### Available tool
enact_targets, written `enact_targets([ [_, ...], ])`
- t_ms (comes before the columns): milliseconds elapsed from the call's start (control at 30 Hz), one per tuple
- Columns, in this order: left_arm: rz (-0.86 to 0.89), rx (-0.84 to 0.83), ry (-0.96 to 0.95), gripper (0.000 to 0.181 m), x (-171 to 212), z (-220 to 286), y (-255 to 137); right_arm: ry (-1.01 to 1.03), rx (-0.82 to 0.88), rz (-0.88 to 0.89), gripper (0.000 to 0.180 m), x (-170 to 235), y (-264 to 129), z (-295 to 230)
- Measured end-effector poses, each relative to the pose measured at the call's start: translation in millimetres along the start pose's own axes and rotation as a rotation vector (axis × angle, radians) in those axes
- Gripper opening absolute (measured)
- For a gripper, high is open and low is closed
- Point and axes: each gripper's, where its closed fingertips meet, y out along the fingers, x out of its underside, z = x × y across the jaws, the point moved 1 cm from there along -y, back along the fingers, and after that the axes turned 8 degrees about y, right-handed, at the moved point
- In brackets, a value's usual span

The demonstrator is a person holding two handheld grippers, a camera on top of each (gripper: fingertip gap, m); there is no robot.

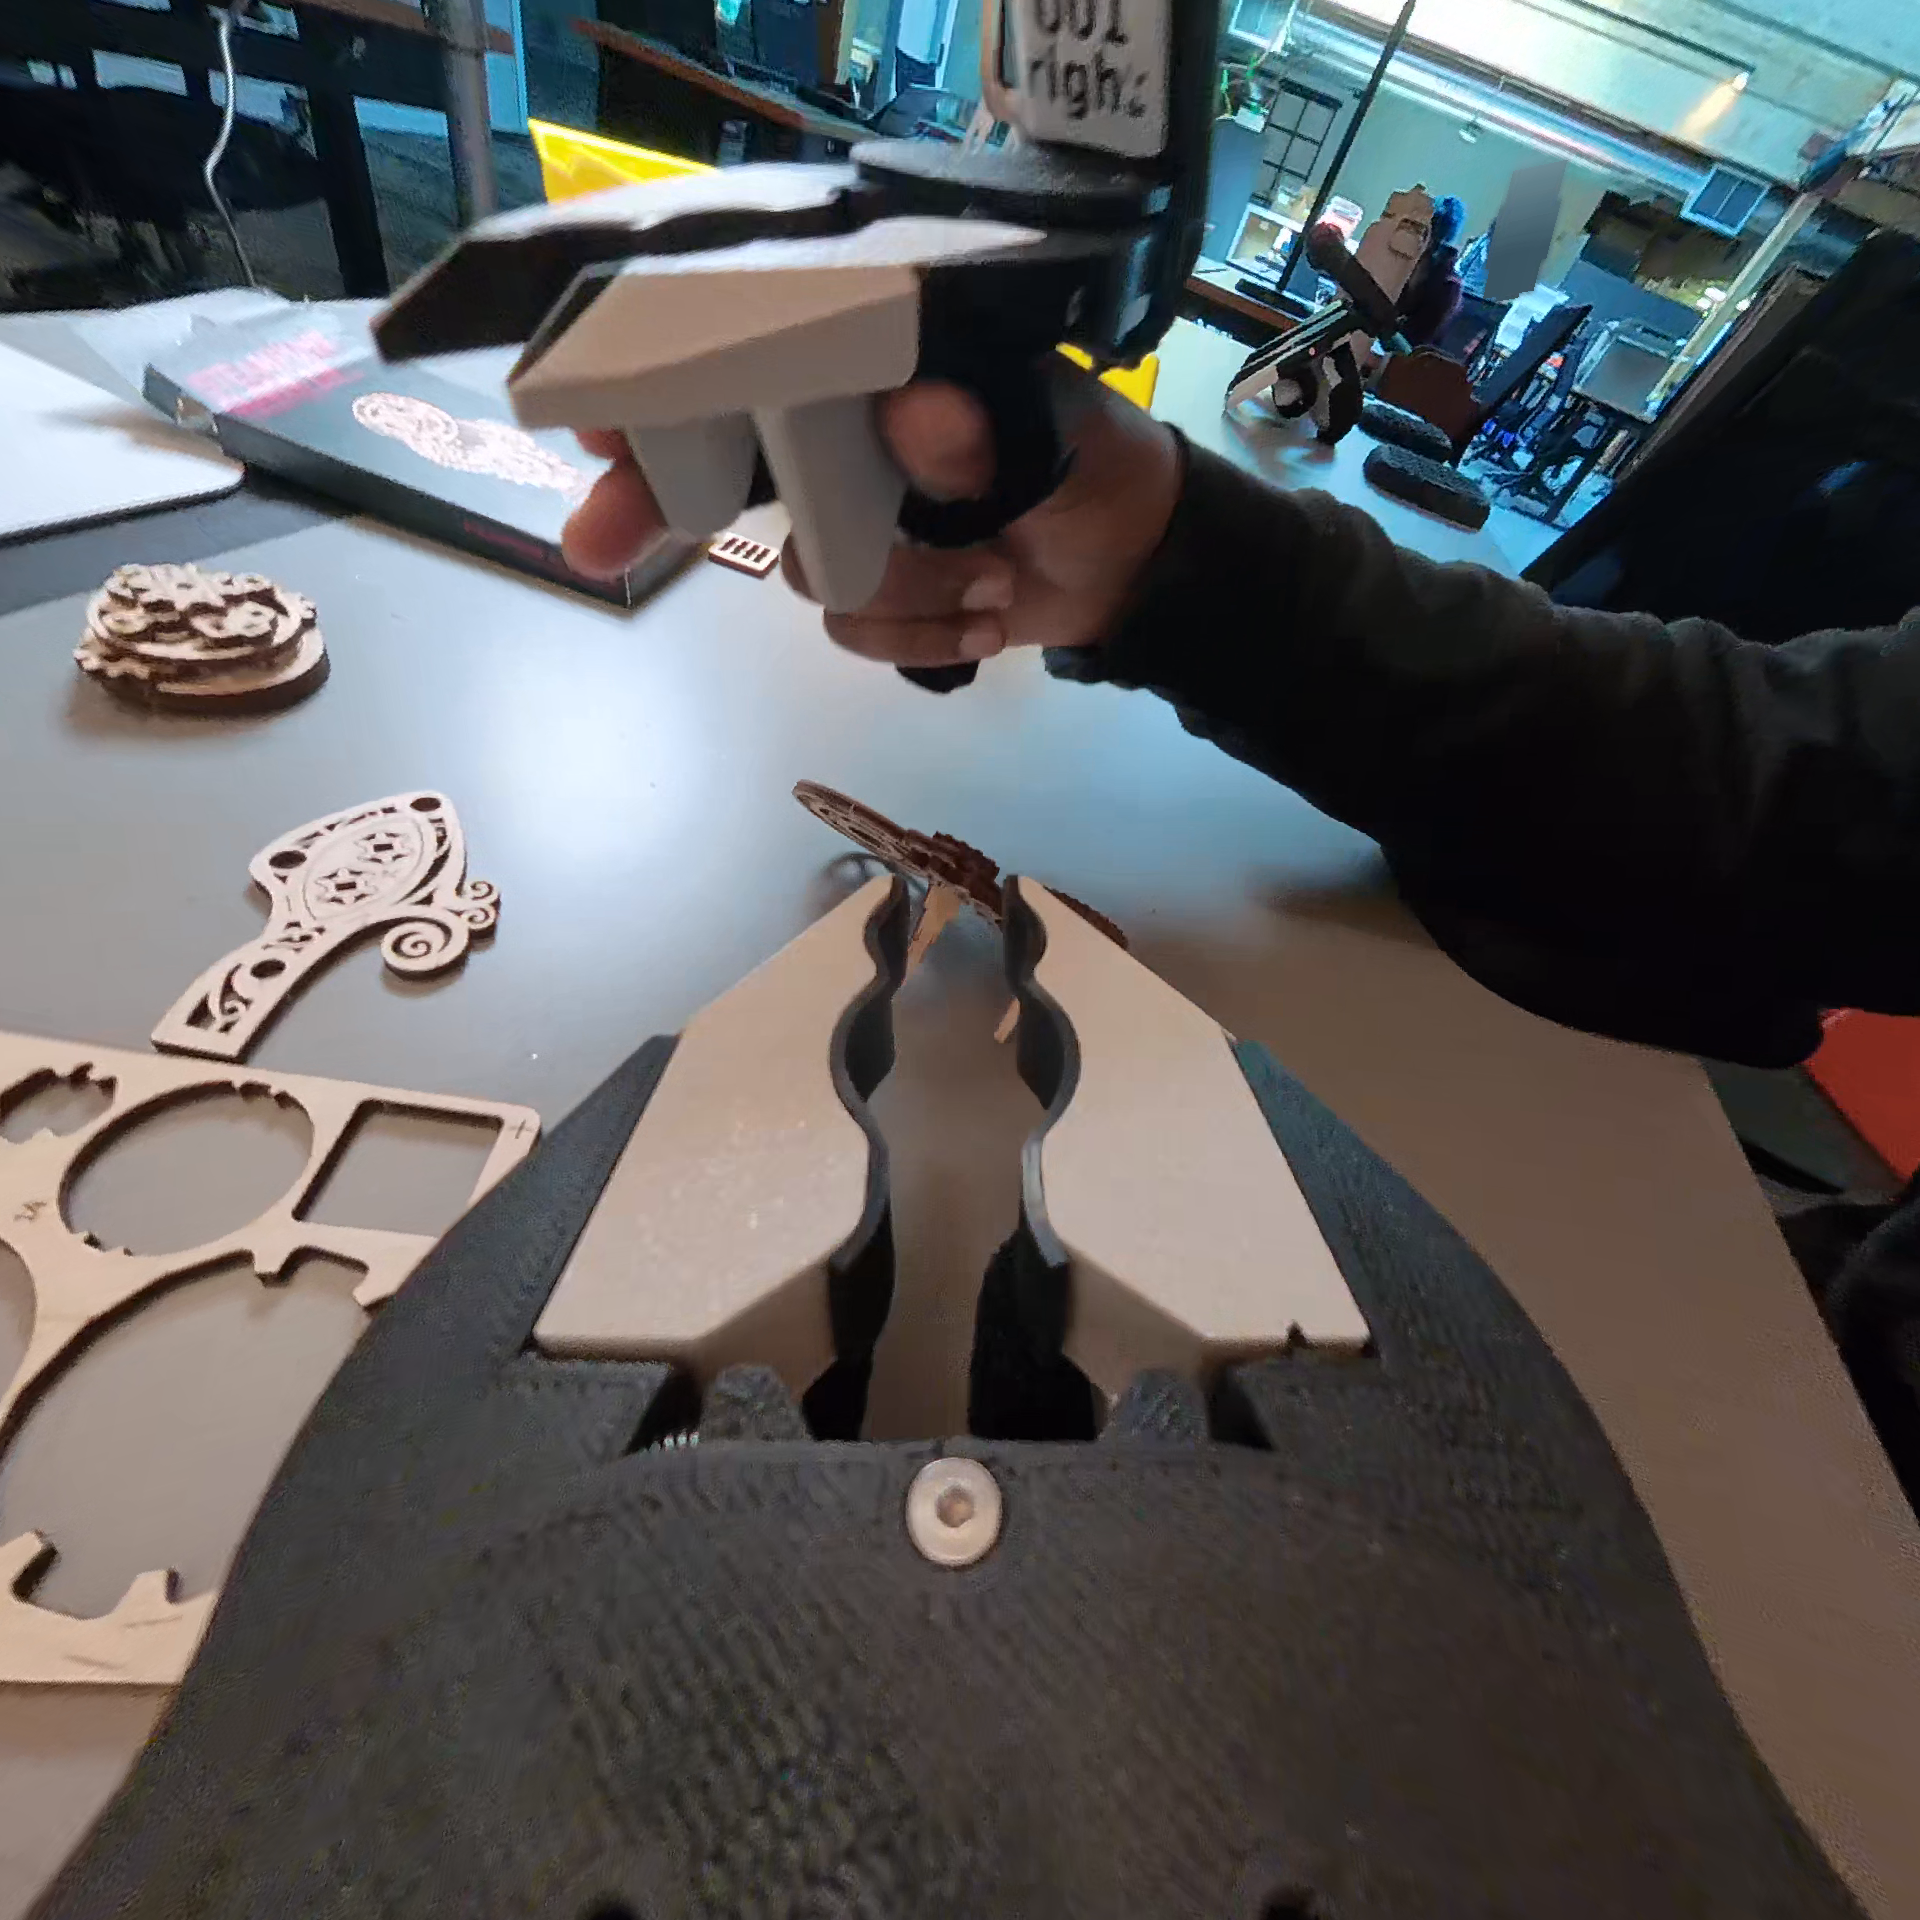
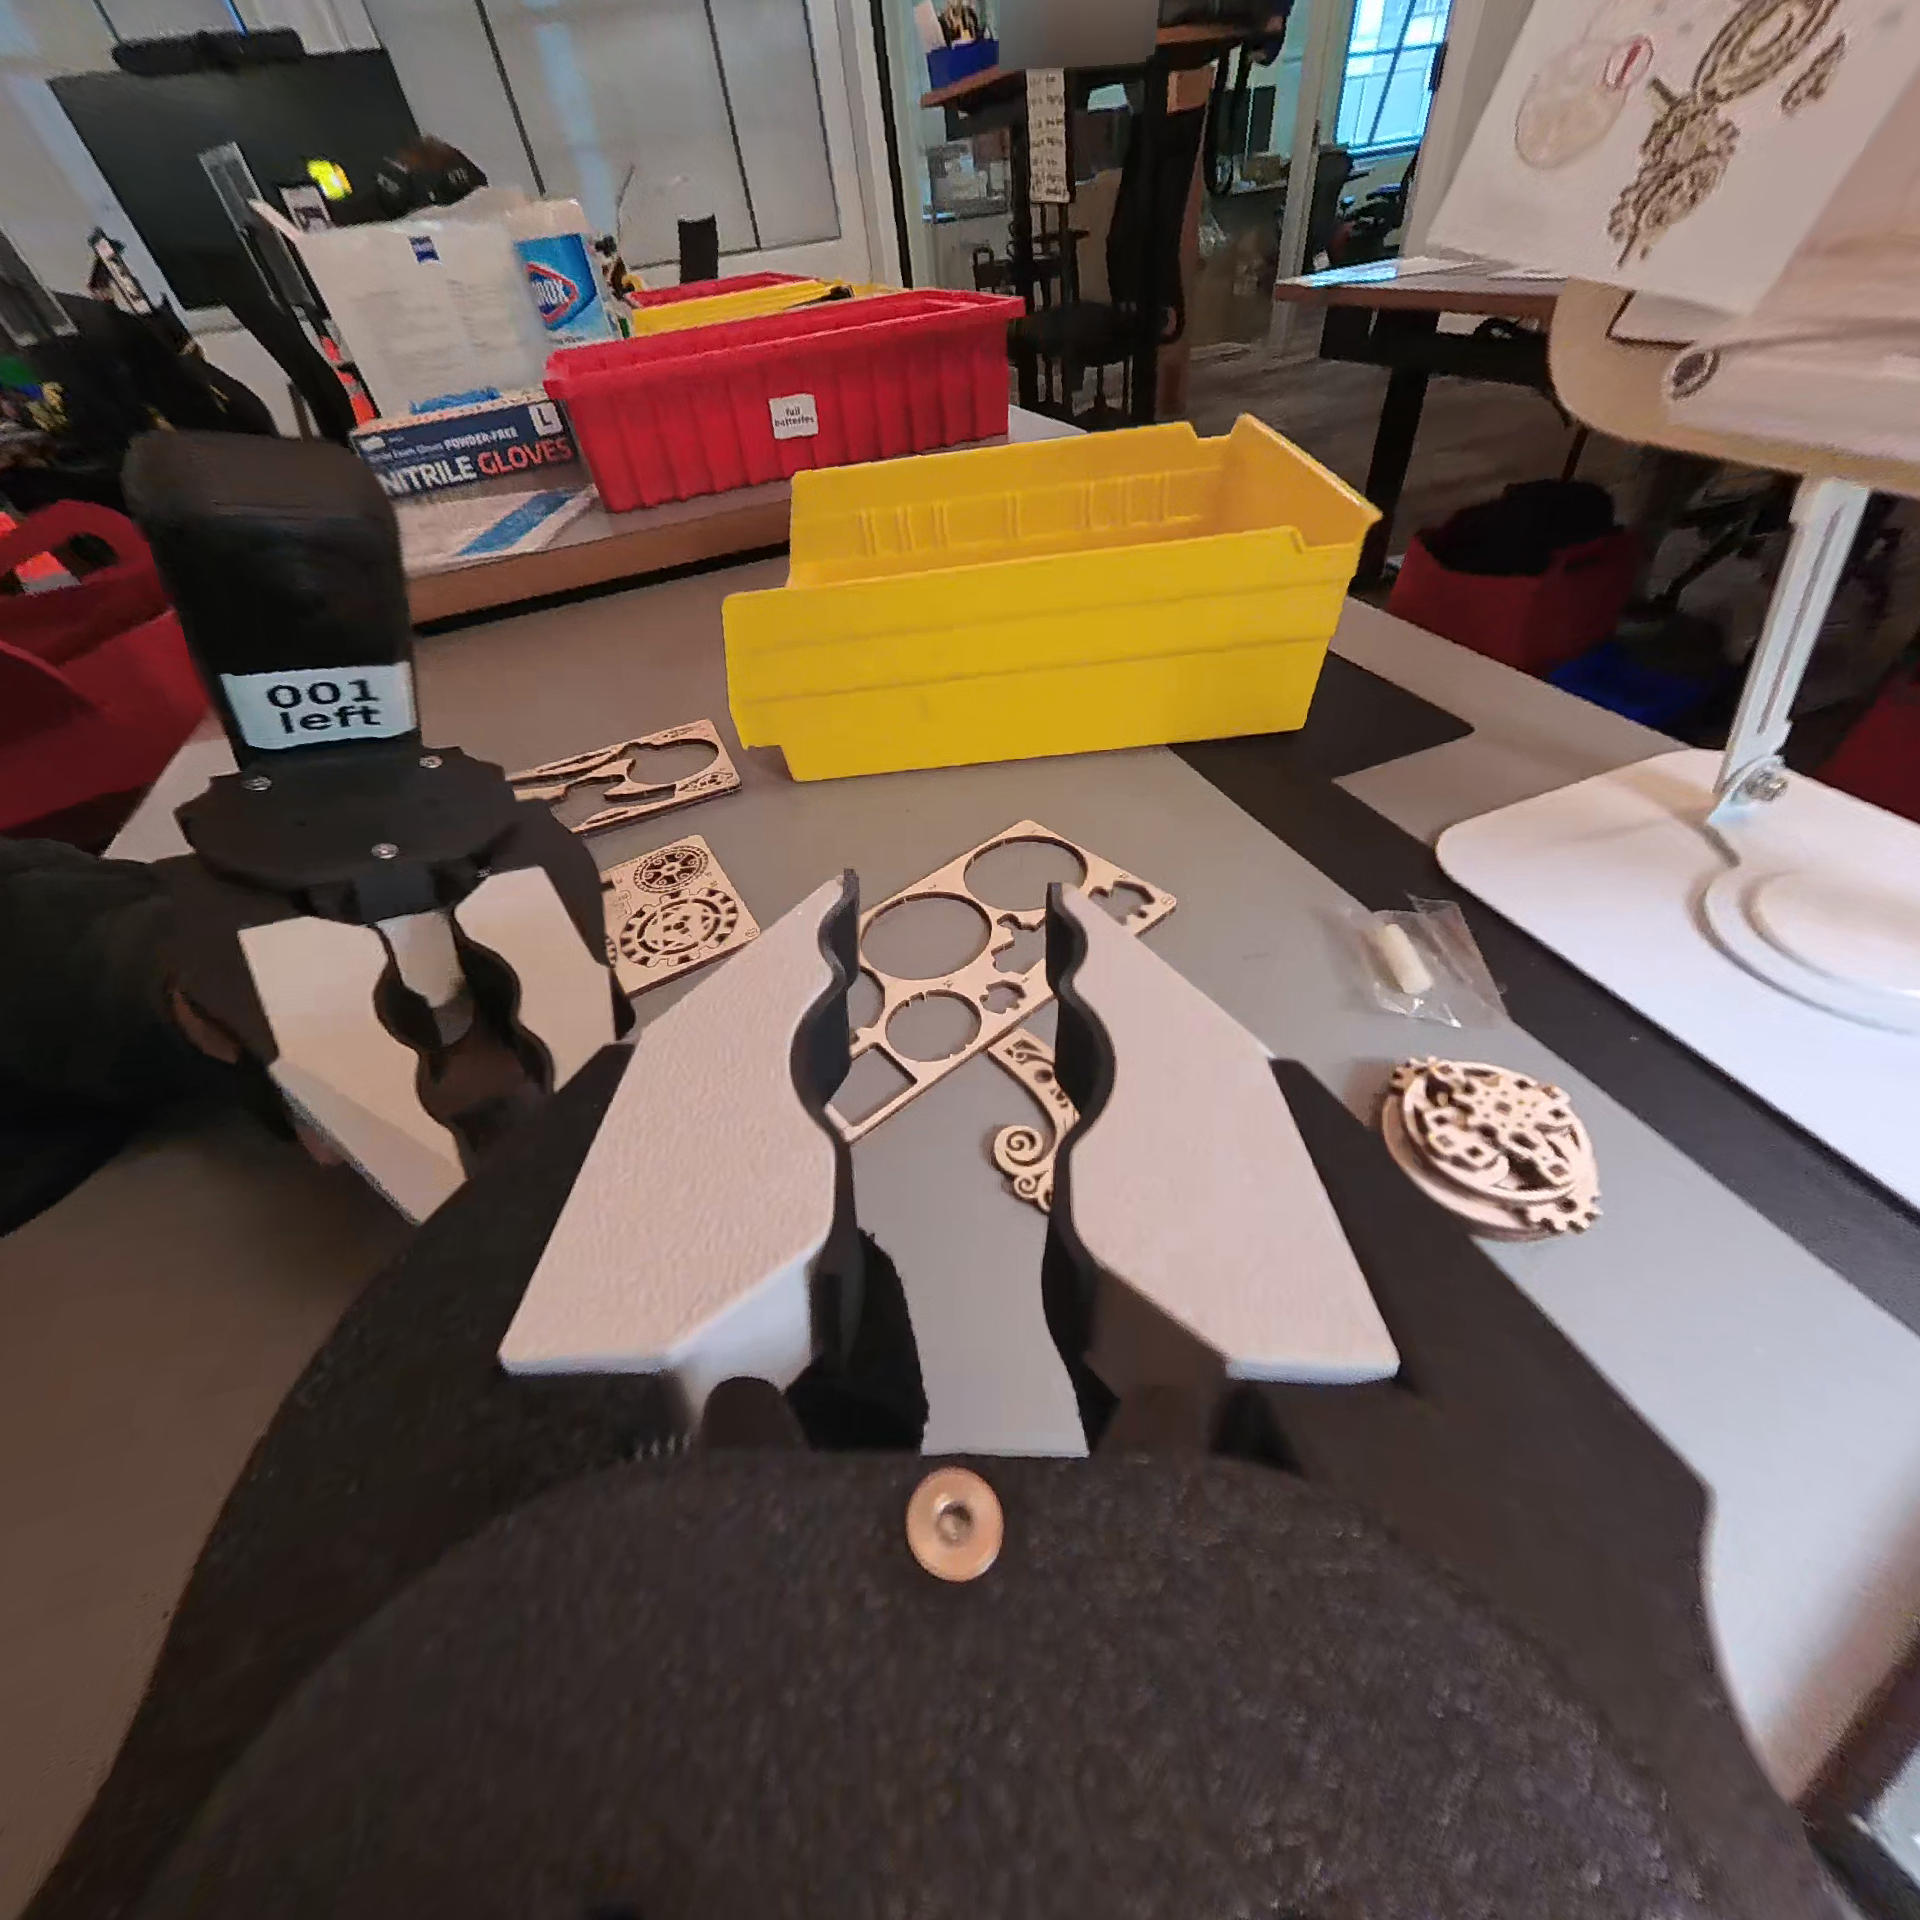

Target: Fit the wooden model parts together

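My left gripper (image 1: 956,888) is shut on a dark wooden gear part (image 1: 883,831) and holds it tilted just above the grey table (image 1: 623,748). My right gripper (image 2: 951,894) is open and empty; it hovers over a punched-out wooden sheet (image 2: 966,987). In the left wrist view the right gripper (image 1: 457,353) is raised above the table, held by a hand, beyond the gear part. An ornate flat wooden piece (image 1: 343,914) and a round gear assembly (image 1: 197,639) lie to the left. The left gripper (image 2: 436,1039) shows at the left of the right wrist view.
A yellow bin (image 2: 1039,623) stands behind the parts, with a red bin (image 2: 779,416) farther back. More wooden sheets (image 2: 675,914) lie by the left gripper. A small plastic bag (image 2: 1403,956) and a white lamp base (image 2: 1662,914) are at the right. A black box (image 1: 416,447) lies at the back left. The right tips stand about 12 centimetres off the ornate flat wooden piece (image 1: 343,914).
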Motion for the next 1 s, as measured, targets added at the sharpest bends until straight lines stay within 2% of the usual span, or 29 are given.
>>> enact_targets([
  [267, 0.006, -0.087, 0.163, 0.013, -3, -4, 3, 0.054, -0.022, -0.042, 0.032, 20, 23, 2],
  [500, 0.054, -0.142, 0.185, 0.012, -9, -11, -2, 0.025, -0.002, -0.111, 0.034, 34, 34, -1],
  [833, 0.075, -0.188, 0.2, 0.013, -13, -14, -7, 0.081, 0.035, -0.052, 0.036, 20, 21, 9],
  [1000, 0.107, -0.183, 0.202, 0.028, -18, -11, -4, 0.157, 0.0, 0.03, 0.039, 3, 7, 10],
])
